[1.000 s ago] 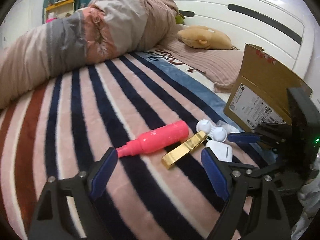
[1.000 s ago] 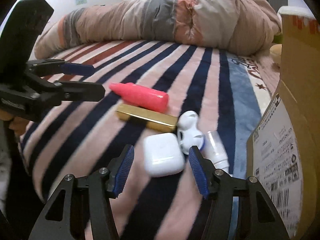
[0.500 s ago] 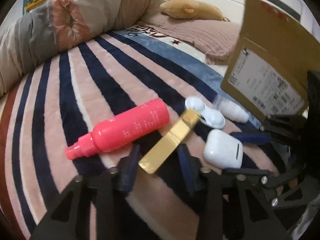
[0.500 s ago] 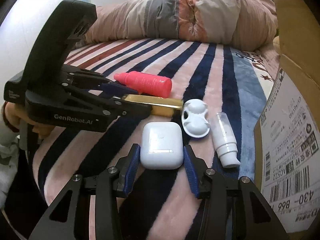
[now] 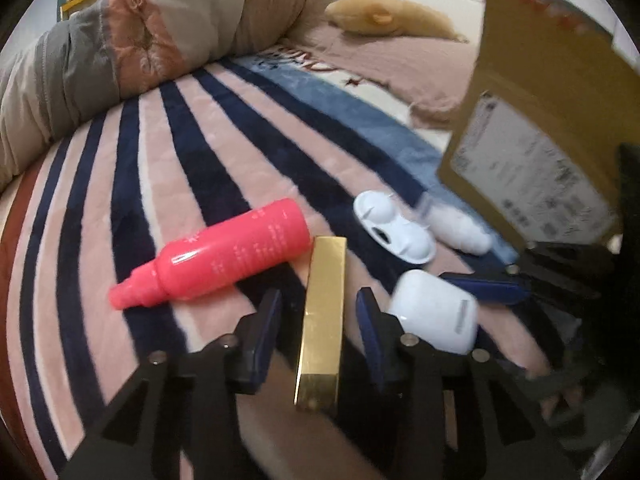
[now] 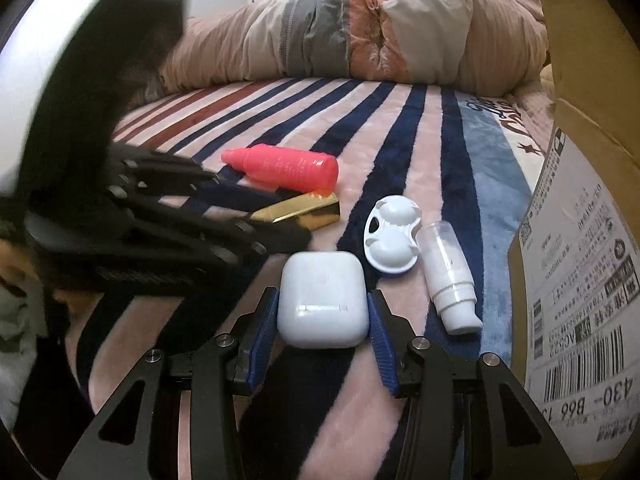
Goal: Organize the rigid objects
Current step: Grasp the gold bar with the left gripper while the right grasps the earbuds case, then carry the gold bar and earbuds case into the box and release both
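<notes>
Both claws lined up on their targets, nothing lifted yet

The left gripper (image 5: 318, 322) sits partly open around the gold bar (image 5: 322, 320), pads either side with visible gaps, so no hold on it; the right gripper (image 6: 322, 322) straddles the white earbud case (image 6: 323, 300), its blue pads right up against the sides, though I can't tell if they're actually squeezing; everything's lying on the striped blanket (image 5: 192, 160): the pink bottle (image 5: 224, 260) touching the gold bar's far end, the white lens case (image 6: 394, 236) and small white pump bottle (image 6: 450, 280) side by side next to the cardboard box (image 6: 580, 280); I'm guessing that box is where stuff goes, but its inside is out of sight; so far I'd say it's barely started, all five bits left to sort.
</notes>
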Motion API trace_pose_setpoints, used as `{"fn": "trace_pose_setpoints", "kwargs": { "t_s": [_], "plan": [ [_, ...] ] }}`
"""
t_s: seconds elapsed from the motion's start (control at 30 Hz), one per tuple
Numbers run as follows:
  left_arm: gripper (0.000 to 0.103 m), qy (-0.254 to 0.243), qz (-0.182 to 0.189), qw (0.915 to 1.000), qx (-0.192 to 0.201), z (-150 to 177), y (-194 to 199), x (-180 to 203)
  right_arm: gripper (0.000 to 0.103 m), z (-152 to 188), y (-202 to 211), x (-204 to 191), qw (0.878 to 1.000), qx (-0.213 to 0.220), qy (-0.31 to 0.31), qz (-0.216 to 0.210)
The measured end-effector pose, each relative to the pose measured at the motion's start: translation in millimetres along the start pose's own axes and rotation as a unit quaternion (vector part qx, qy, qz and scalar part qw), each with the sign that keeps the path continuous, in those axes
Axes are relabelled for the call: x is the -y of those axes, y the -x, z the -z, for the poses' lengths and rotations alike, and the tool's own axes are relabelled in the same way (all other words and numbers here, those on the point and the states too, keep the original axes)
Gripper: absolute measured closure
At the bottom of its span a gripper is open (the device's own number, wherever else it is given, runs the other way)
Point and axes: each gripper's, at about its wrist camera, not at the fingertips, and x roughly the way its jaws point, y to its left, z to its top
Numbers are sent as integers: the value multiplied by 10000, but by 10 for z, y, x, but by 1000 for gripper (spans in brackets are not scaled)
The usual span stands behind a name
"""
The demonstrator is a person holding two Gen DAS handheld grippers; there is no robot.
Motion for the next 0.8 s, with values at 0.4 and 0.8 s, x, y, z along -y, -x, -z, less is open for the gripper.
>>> {"fn": "trace_pose_setpoints", "kwargs": {
  "t_s": [0.4, 0.8],
  "plan": [
    [88, 6, -454, 9986, 288, 216, 650, -50, 64, -57, 309, -273, 9987, 338, 328, 179],
    [88, 58, -896, 9897, 1115, 103, 2007, 165, 64, -449, 1742, -208, 9870, 1564, 330, 138]
  ]
}}
